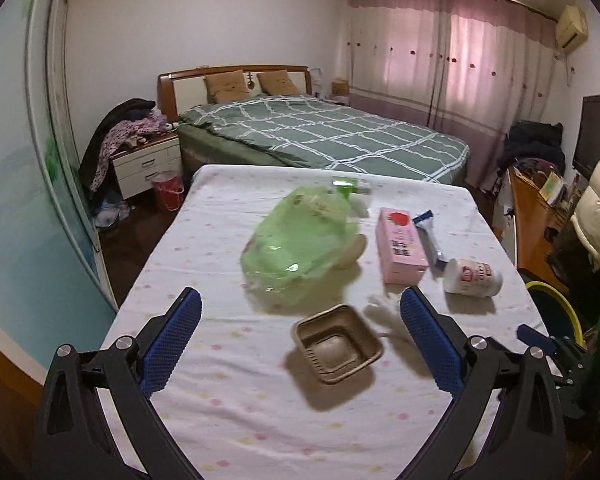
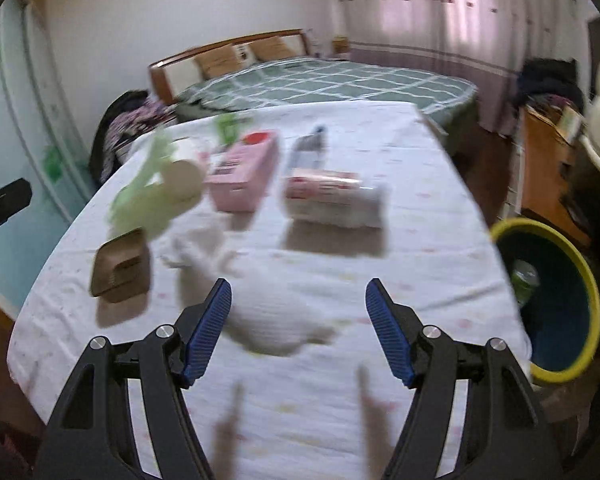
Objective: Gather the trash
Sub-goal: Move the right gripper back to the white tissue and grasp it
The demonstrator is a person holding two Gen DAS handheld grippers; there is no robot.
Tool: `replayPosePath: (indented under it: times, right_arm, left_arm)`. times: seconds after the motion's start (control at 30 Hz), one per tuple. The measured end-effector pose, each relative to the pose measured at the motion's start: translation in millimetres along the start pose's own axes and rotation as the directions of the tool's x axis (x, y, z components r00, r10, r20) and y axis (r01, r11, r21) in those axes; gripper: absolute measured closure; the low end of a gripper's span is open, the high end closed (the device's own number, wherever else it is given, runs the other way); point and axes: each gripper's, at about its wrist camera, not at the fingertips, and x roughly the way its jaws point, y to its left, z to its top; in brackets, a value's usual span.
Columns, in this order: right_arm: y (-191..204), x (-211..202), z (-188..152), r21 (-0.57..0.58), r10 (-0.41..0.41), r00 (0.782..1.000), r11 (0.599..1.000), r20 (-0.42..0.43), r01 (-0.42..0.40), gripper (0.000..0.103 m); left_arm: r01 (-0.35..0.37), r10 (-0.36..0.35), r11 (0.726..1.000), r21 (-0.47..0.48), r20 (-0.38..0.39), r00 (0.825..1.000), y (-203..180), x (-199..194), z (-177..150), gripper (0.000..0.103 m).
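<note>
Trash lies on a table with a white dotted cloth [image 1: 228, 380]. A brown square paper tray [image 1: 338, 344] sits just ahead of my open, empty left gripper [image 1: 300, 312]. Behind it lies a crumpled green plastic bag [image 1: 296, 248]. A pink carton [image 1: 400, 250], a blue-white tube [image 1: 428, 236] and a white bottle on its side [image 1: 474, 276] lie to the right. A crumpled white tissue [image 2: 268, 312] lies between the fingers of my open right gripper [image 2: 298, 300]. The tray [image 2: 120, 268], carton [image 2: 244, 172] and bottle [image 2: 332, 198] show blurred in the right wrist view.
A blue bin with a yellow rim [image 2: 556, 304] stands at the table's right edge with something green inside. A green box [image 1: 346, 184] lies at the table's far end. A bed [image 1: 320, 132], a nightstand [image 1: 148, 160] and a wooden desk [image 1: 536, 216] stand beyond.
</note>
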Motion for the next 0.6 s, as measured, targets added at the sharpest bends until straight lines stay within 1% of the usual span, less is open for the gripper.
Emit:
replayPosePath:
  times: [0.1, 0.17, 0.27, 0.37, 0.43, 0.47, 0.57, 0.6]
  right_arm:
    - [18, 14, 3, -0.036, -0.005, 1.0, 0.999, -0.021, 0.004, 0.037]
    - [27, 23, 4, -0.044, 0.005, 0.999, 0.999, -0.044, -0.007, 0.037]
    - [31, 32, 6, -0.06, -0.013, 0.998, 0.998, -0.062, 0.01, 0.037]
    - [32, 41, 7, -0.053, -0.008, 0.996, 0.999, -0.089, 0.004, 0.038]
    - [31, 46, 5, -0.046, -0.013, 0.995, 0.999, -0.103, 0.008, 0.047]
    - [30, 49, 4, -0.042, -0.012, 0.994, 0.999, -0.11, 0.007, 0.05]
    - [26, 50, 4, -0.03, -0.006, 0.993, 1.0, -0.118, 0.002, 0.061]
    - [25, 50, 4, -0.026, 0.0, 0.993, 1.0, -0.119, -0.003, 0.067]
  left_arm:
    - [-0.005, 0.004, 1.0, -0.018, -0.004, 1.0, 13, 2, -4, 0.005]
    - [-0.004, 0.004, 1.0, -0.03, -0.007, 1.0, 18, 2, -7, 0.005]
    - [-0.003, 0.003, 0.999, -0.046, -0.016, 1.0, 26, 6, -10, 0.005]
    - [-0.004, 0.003, 0.999, -0.054, -0.02, 1.0, 27, 6, -12, 0.005]
    - [-0.004, 0.003, 0.998, -0.056, -0.022, 1.0, 29, 8, -13, 0.005]
    - [-0.001, 0.0, 0.998, -0.057, -0.021, 1.0, 30, 8, -13, 0.005]
    - [0.004, -0.005, 0.998, -0.055, -0.024, 1.0, 29, 10, -15, 0.005]
    - [0.006, -0.008, 0.999, -0.053, -0.026, 1.0, 28, 12, -16, 0.005]
